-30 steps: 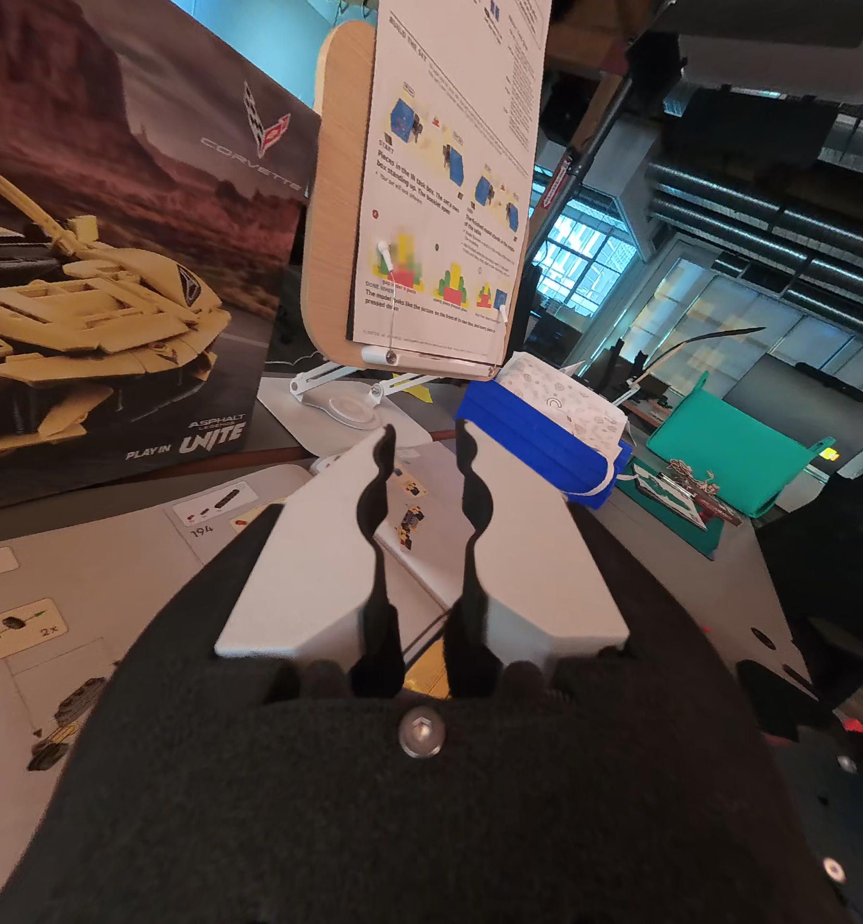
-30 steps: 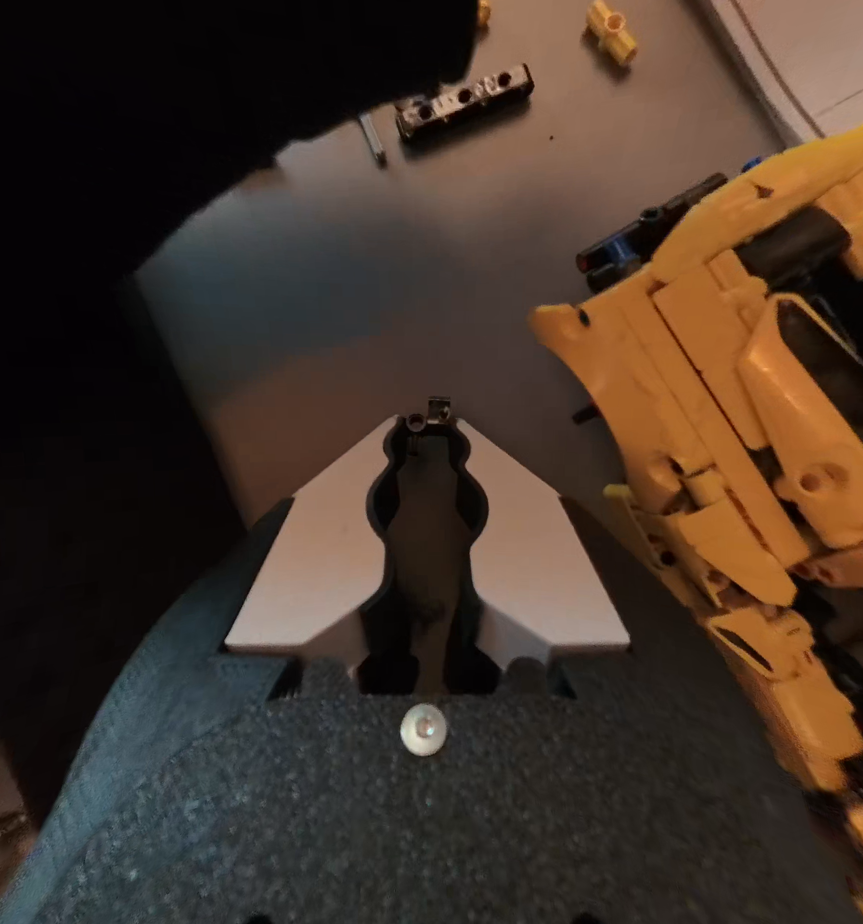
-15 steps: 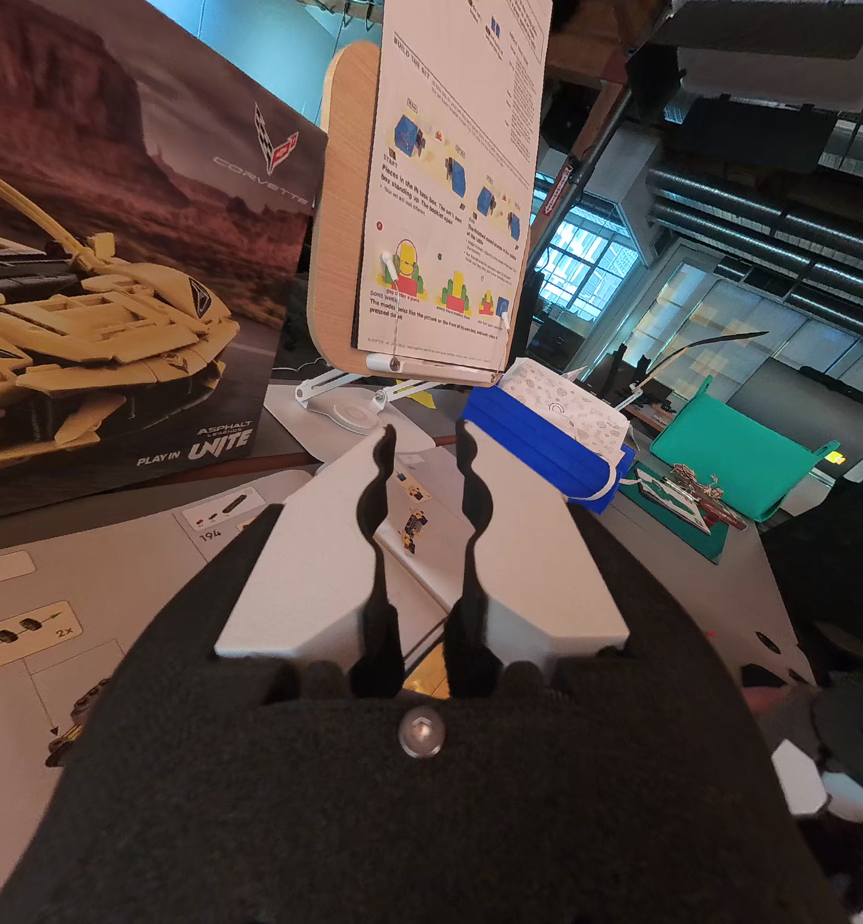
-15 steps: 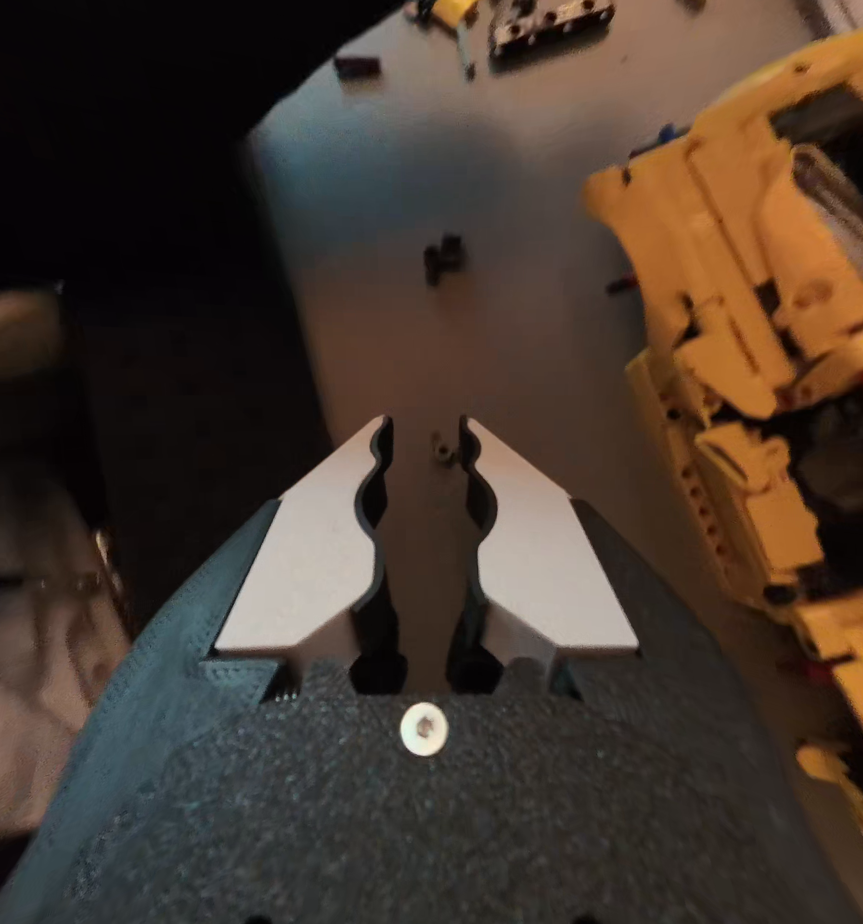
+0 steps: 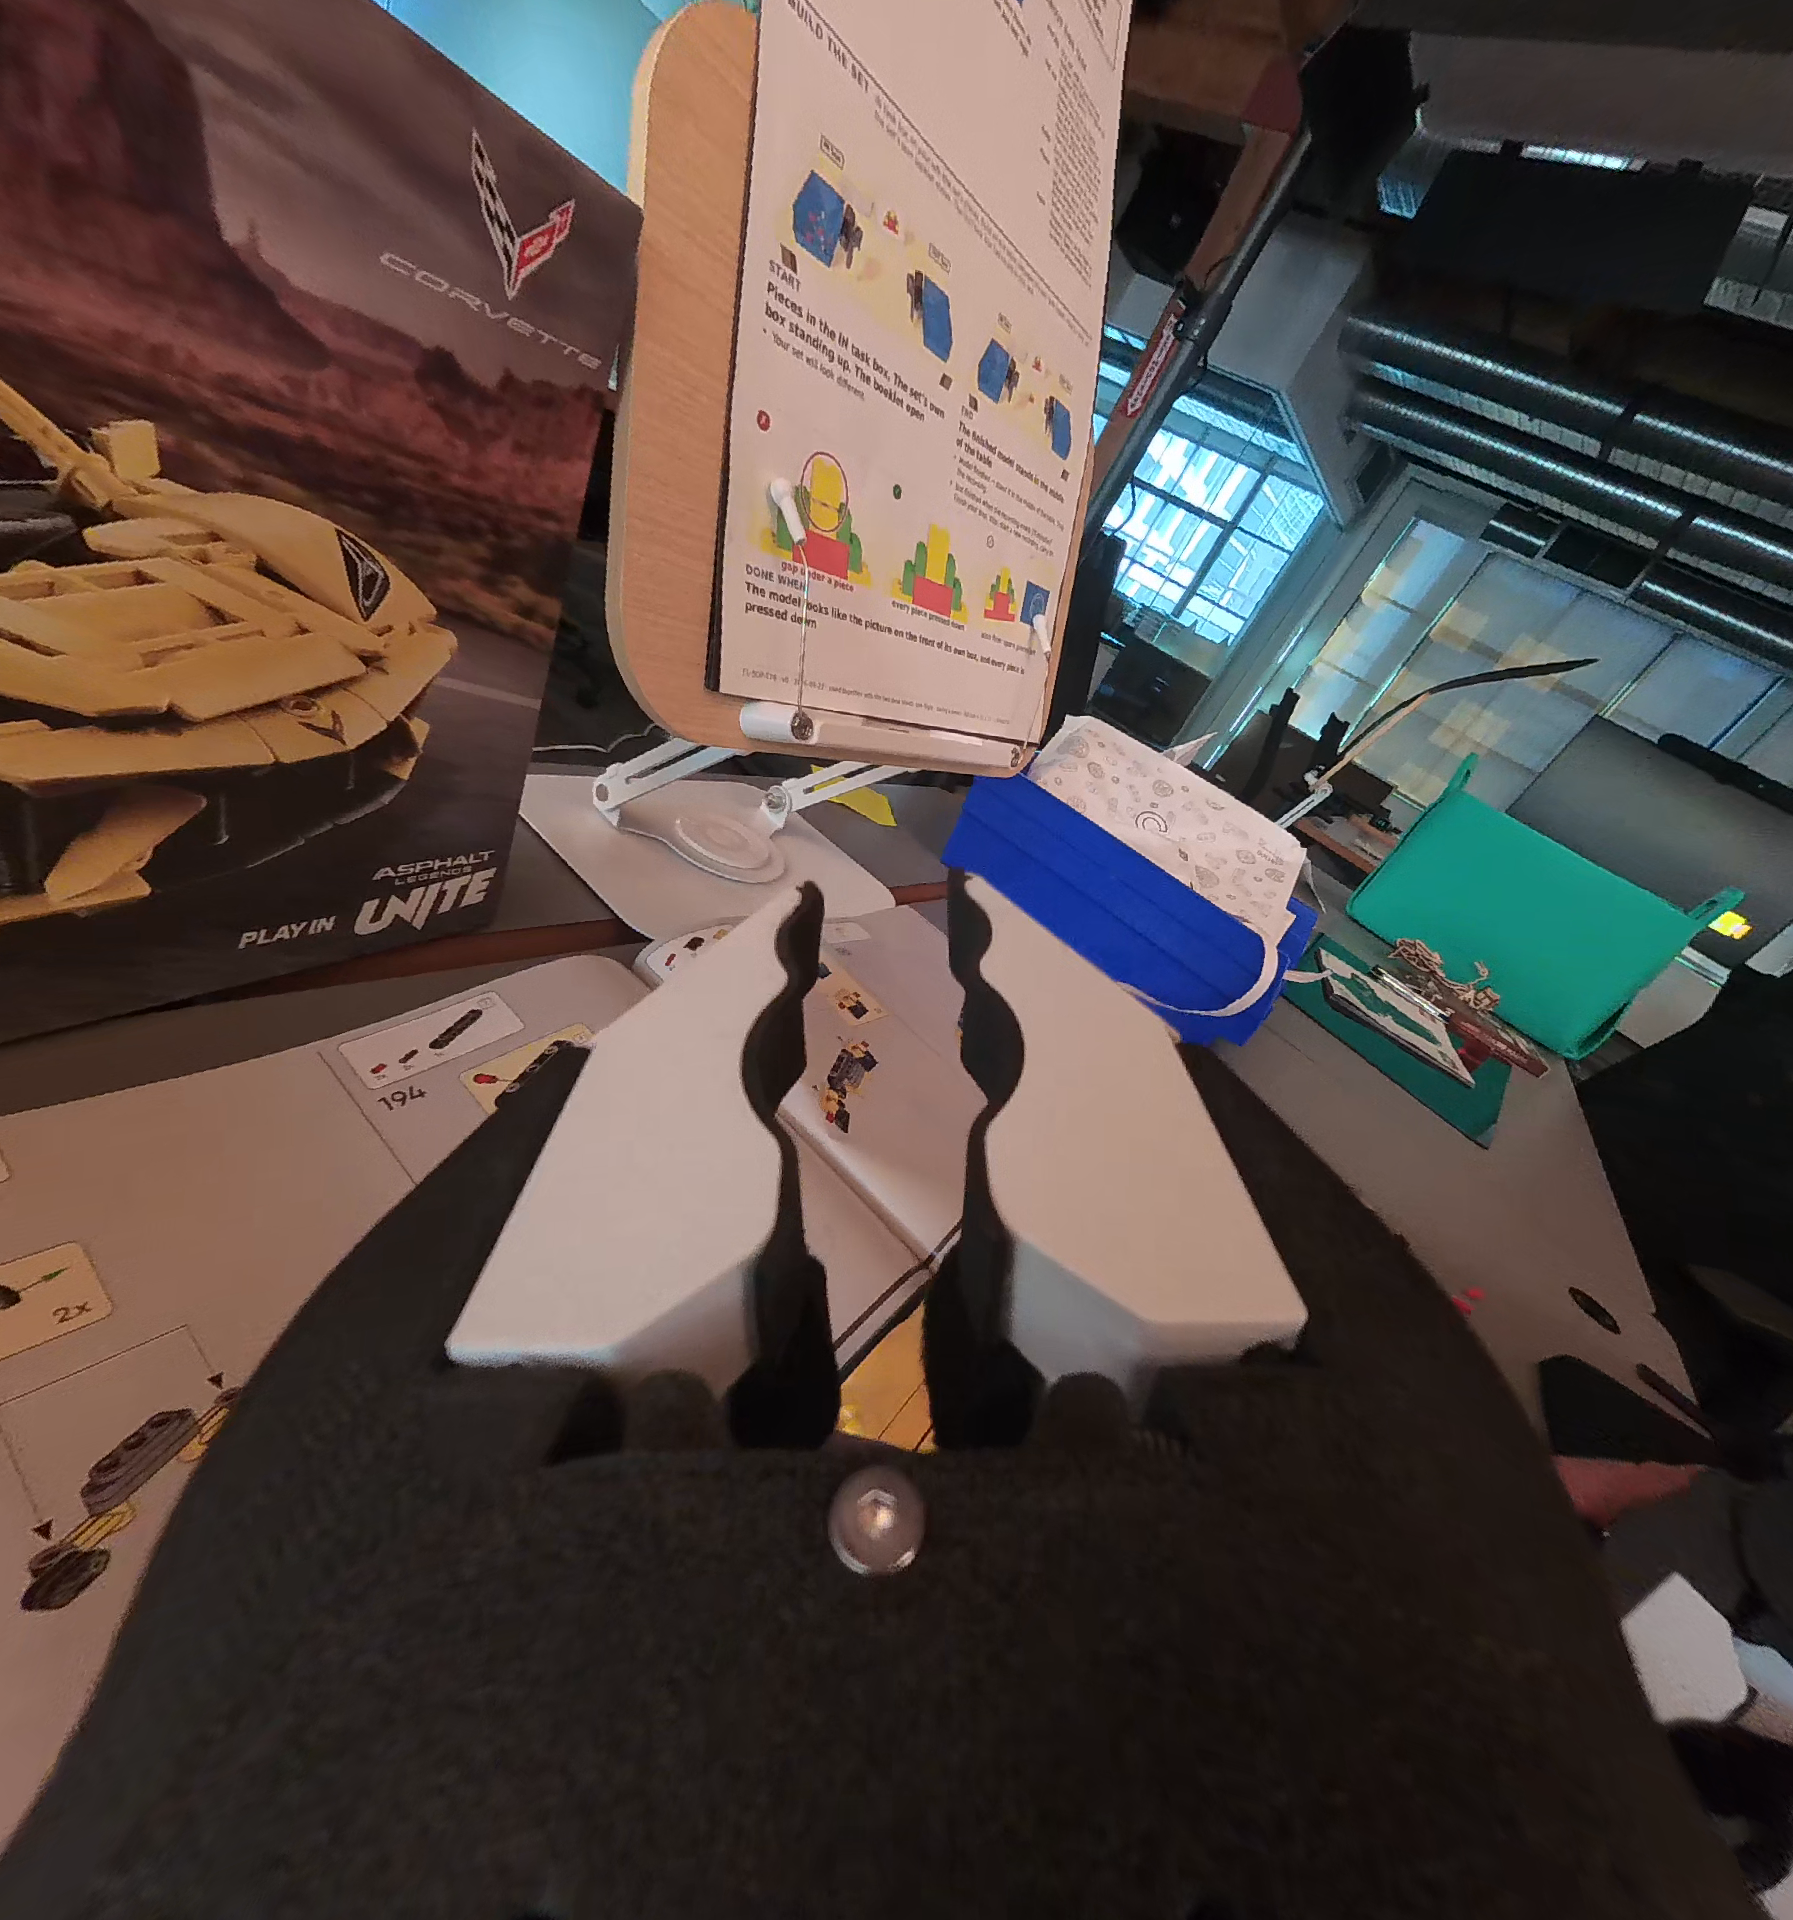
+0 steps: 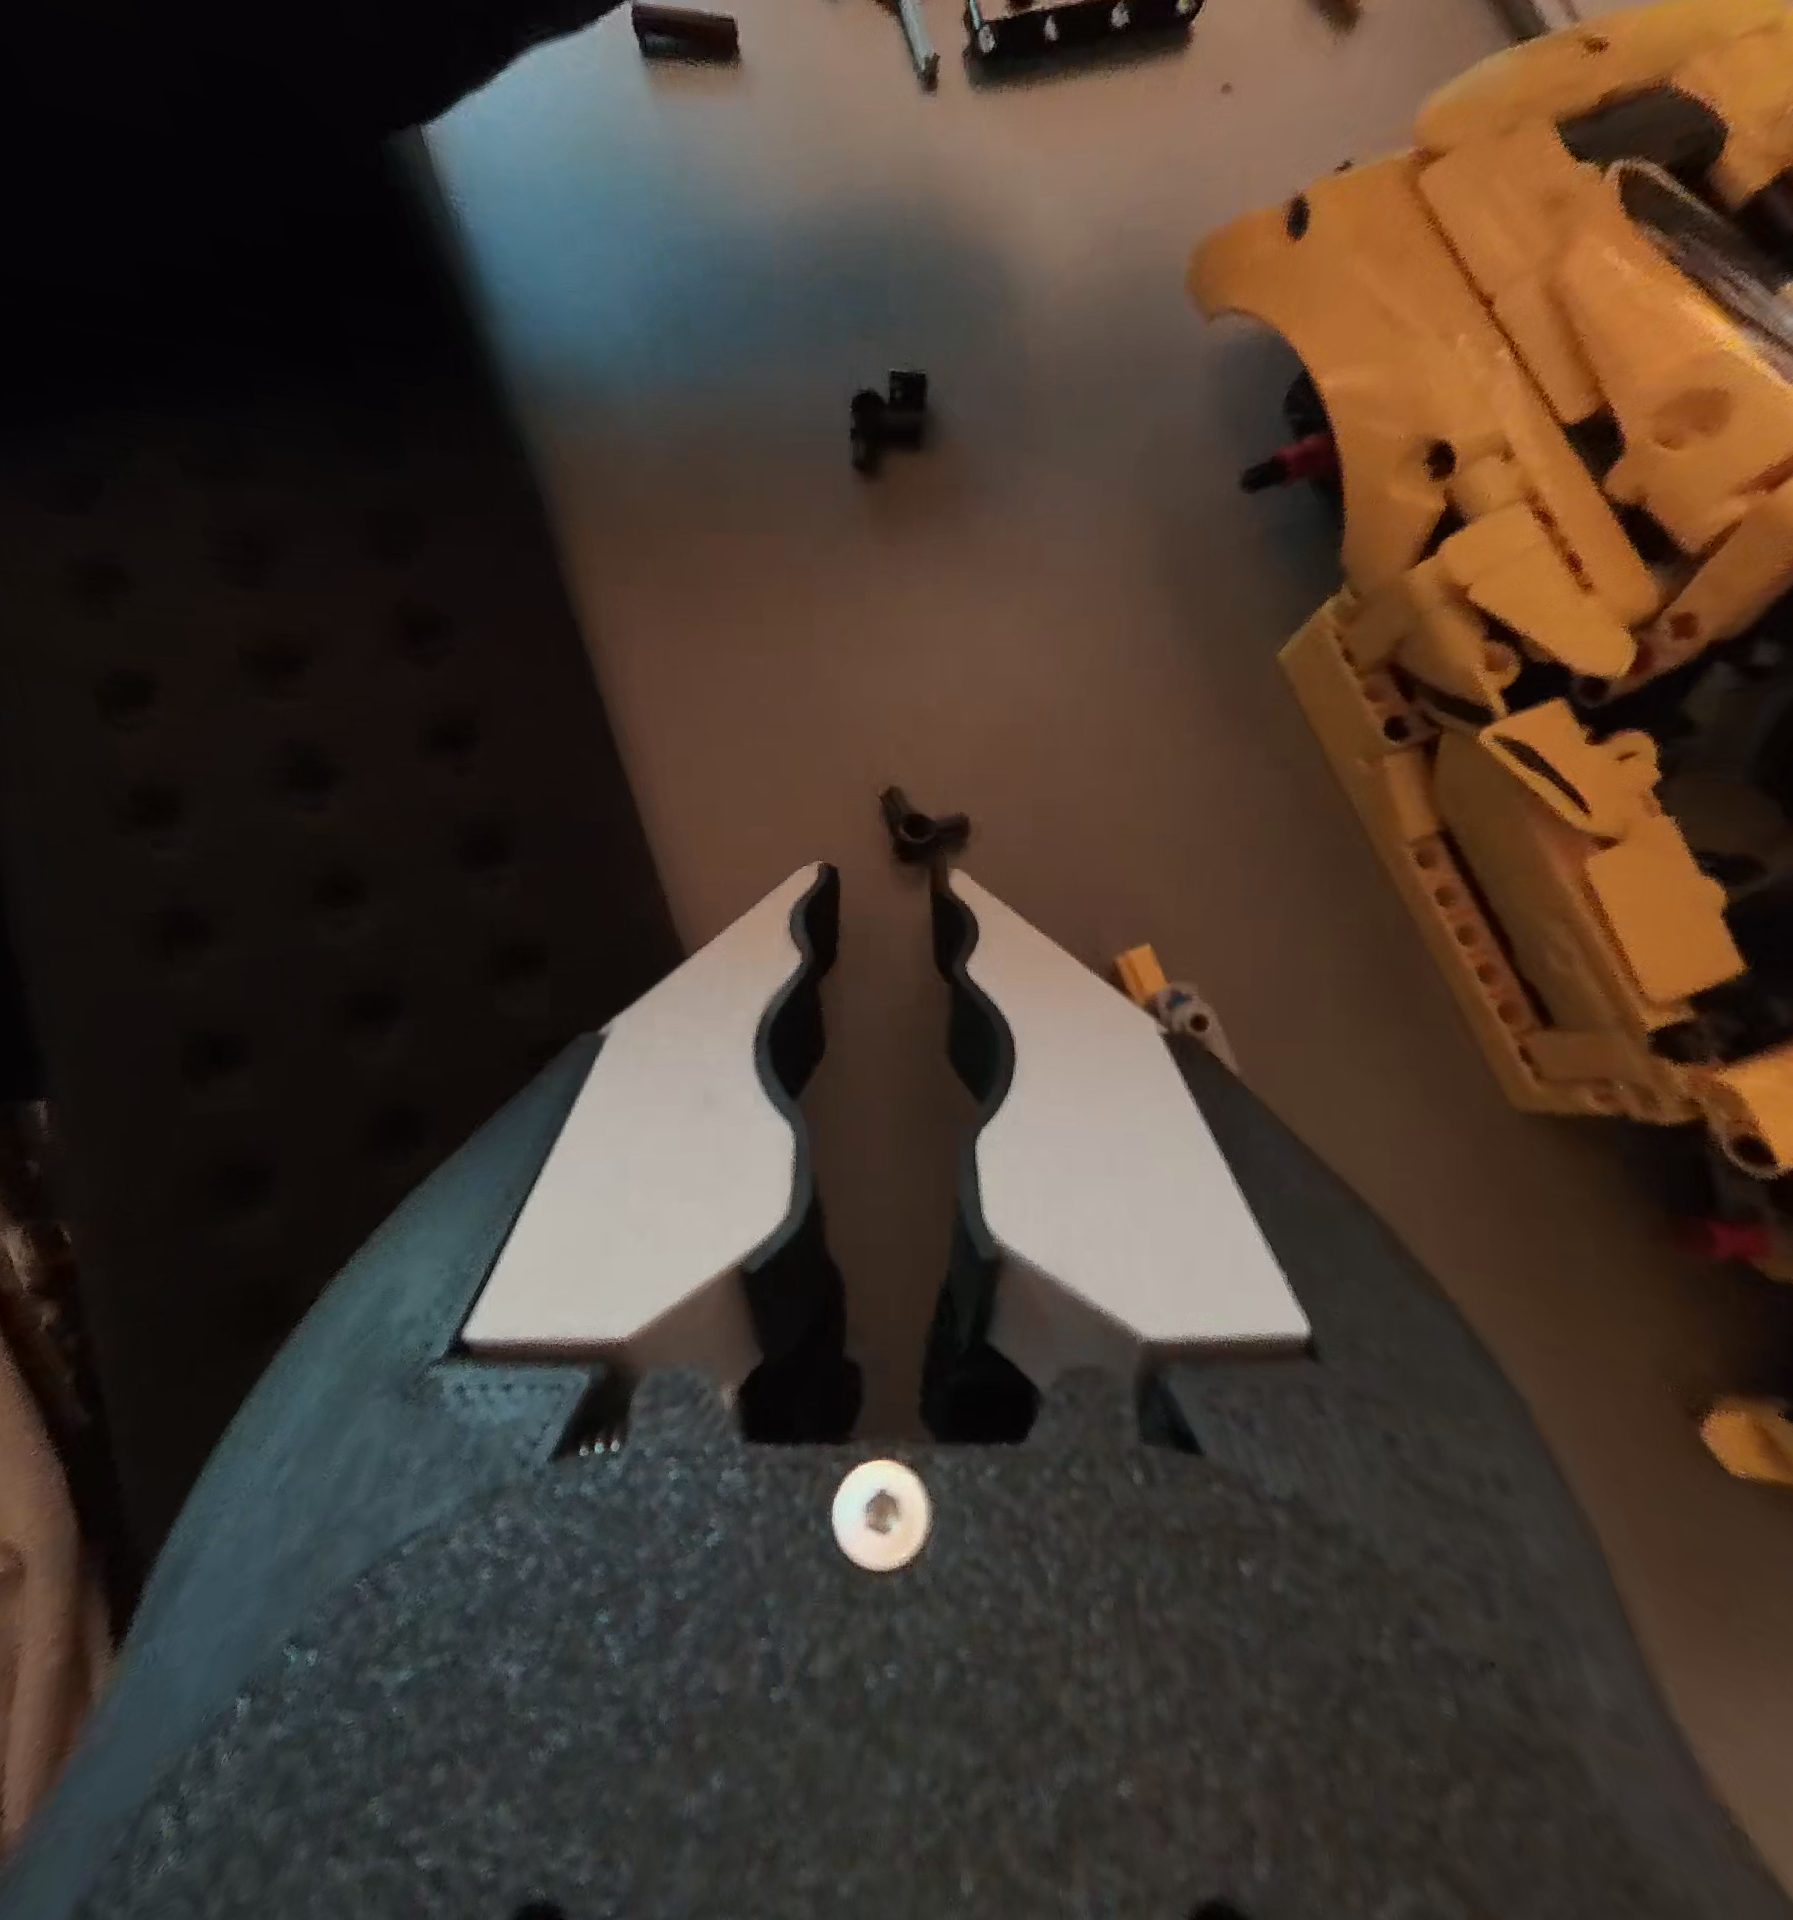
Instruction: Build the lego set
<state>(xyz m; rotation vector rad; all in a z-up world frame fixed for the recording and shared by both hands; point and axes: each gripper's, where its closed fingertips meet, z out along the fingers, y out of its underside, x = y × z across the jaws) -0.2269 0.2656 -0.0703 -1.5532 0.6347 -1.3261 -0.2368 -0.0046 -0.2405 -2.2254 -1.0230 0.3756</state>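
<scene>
The partly built yellow Lego car (image 6: pixel 1546 571) lies on the grey table at the right of the right wrist view. My right gripper (image 6: pixel 884 878) is open and empty, low over the table. A small black Lego piece (image 6: pixel 921 826) lies on the table just past its fingertips, apart from them. A second small black piece (image 6: pixel 887 416) lies farther ahead. My left gripper (image 5: pixel 881 904) is open and empty, held above the open instruction booklet (image 5: pixel 248 1195).
The Lego box (image 5: pixel 248 520) stands at the back left, with a sheet on a wooden stand (image 5: pixel 902 364), a blue box (image 5: pixel 1110 914) and a green bin (image 5: pixel 1526 935) behind. A black beam (image 6: pixel 1079 16) lies far ahead; a small yellow piece (image 6: pixel 1141 971) lies beside the right finger; a dark perforated mat (image 6: pixel 248 727) lies left. The tips of one gripper are about 30 cm away from the tips of the other.
My right gripper was shut on the small black piece, then opened and let it go onto the table, and has drawn back a little. The left gripper has barely moved.
</scene>
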